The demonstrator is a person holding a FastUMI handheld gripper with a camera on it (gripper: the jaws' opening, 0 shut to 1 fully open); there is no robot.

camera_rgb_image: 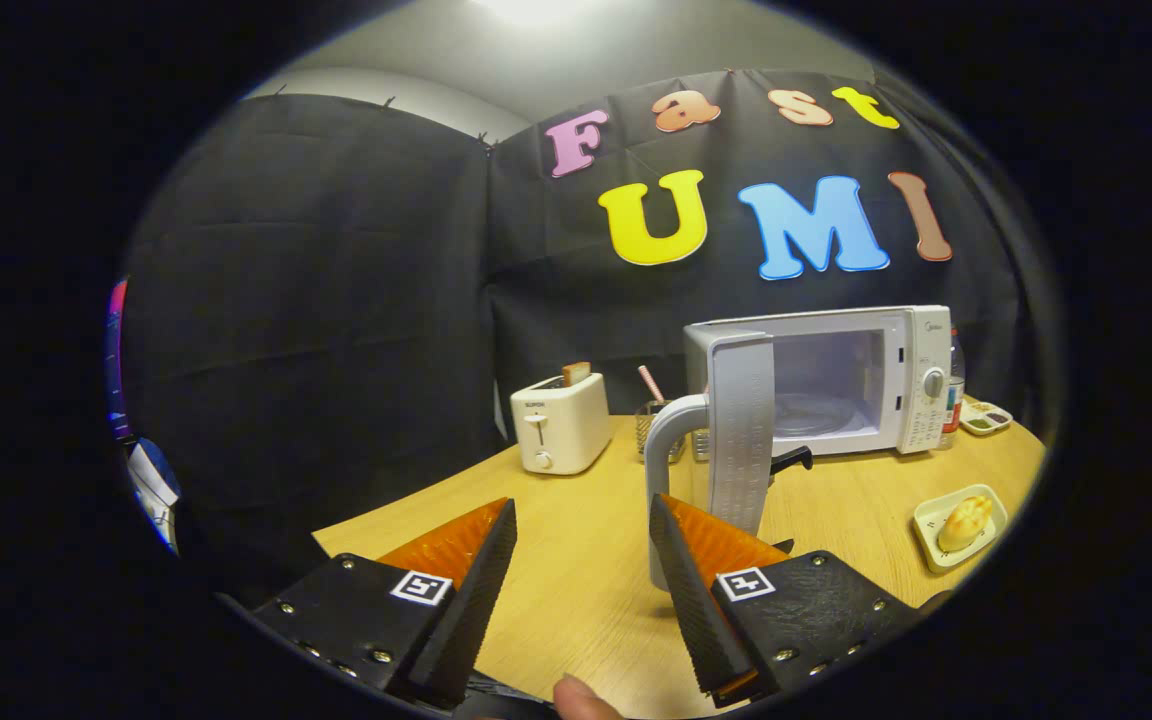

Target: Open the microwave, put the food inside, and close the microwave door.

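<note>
Microwave [836, 385] stands at the desk's [586, 560] far side, beyond my jaws, its door [741, 440] swung open just ahead of my right finger. Food [964, 522] sits on a dish [926, 525] further right. My jaws stand apart, gripping nothing.

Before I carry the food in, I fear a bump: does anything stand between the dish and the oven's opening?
Nothing visible lies between the dish with food and the microwave cavity; its door swings away. The hand-held gripper is open.

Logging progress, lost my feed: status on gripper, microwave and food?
Hand-held gripper open, holding nothing. Microwave door swung open just ahead. Bun on its dish on the table, right of fingers.
</note>
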